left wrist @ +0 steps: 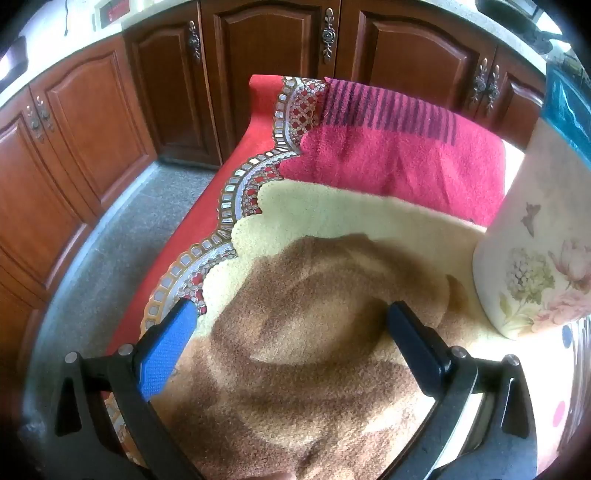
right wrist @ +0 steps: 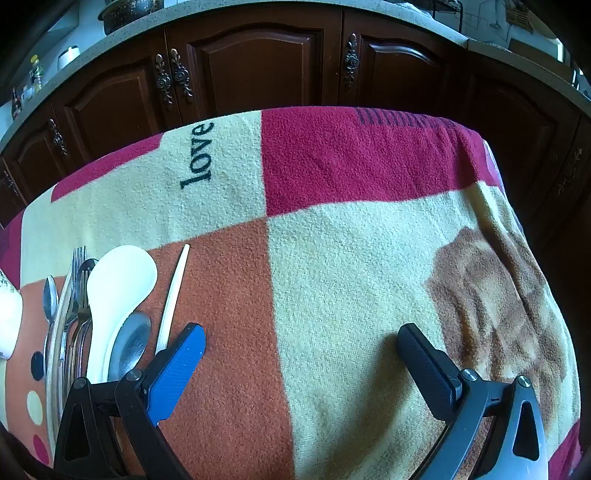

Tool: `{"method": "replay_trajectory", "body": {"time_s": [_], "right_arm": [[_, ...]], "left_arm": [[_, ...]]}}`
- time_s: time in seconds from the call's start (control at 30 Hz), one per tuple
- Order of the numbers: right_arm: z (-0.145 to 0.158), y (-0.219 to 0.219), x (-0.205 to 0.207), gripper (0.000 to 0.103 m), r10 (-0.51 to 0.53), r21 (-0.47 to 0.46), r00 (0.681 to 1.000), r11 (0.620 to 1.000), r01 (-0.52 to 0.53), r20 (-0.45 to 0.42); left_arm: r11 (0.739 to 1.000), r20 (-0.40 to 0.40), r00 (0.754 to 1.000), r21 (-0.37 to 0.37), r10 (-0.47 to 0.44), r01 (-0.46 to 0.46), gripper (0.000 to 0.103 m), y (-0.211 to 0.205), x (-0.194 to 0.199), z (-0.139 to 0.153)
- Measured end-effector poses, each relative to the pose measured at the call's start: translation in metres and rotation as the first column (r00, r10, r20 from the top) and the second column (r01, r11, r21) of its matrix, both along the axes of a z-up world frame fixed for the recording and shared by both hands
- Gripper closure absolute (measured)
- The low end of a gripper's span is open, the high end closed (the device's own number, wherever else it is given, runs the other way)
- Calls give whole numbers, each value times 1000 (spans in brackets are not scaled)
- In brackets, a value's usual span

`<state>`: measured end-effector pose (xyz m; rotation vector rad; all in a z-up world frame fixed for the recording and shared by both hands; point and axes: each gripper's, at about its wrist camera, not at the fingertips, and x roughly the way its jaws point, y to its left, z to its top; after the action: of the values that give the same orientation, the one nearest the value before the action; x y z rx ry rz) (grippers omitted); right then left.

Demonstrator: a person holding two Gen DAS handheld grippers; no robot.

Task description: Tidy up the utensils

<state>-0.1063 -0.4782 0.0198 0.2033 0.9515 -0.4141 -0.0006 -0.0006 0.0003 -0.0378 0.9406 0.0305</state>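
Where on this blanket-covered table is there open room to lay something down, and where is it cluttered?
Free: the blanket from the white knife rightward to the table's right edge, and the brown patch left of the floral container. Crowded: the left side of the right wrist view, where the forks, spoons and white spatula pile together.

Ahead of both claws we see dark reddish-brown wooden cabinets [left wrist: 266, 70] with arched panel doors and ornate metal handles [right wrist: 177, 75], under a pale speckled countertop [right wrist: 258, 8]. Off to the left claw's left runs a grey speckled floor [left wrist: 122, 236]. Daylight falls brightly across the fleece blanket [right wrist: 332, 258] beneath us
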Motion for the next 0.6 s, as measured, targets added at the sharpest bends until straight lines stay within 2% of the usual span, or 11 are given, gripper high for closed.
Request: {"method": "replay_trajectory", "body": {"time_s": [0.17,0.37,0.47,0.6], "right_arm": [[0,0,0,0,0,3,1000,1000,0,5],[0,0,0,0,0,2,1000,1000,0,5],[0,0,0,0,0,1,1000,1000,0,4],[0,-1,-1,0,0,5,1000,1000,0,6]], "left_arm": [[1000,-16,1000,1,23,-23,0,-3,-3,1],[1000,-133,991,-12,-18,17,1,-14,-20,8],[998,-111,992,7,-58,59,2,-16,-43,23],[997,-12,997,26,-76,77,2,-29,-75,48]]}}
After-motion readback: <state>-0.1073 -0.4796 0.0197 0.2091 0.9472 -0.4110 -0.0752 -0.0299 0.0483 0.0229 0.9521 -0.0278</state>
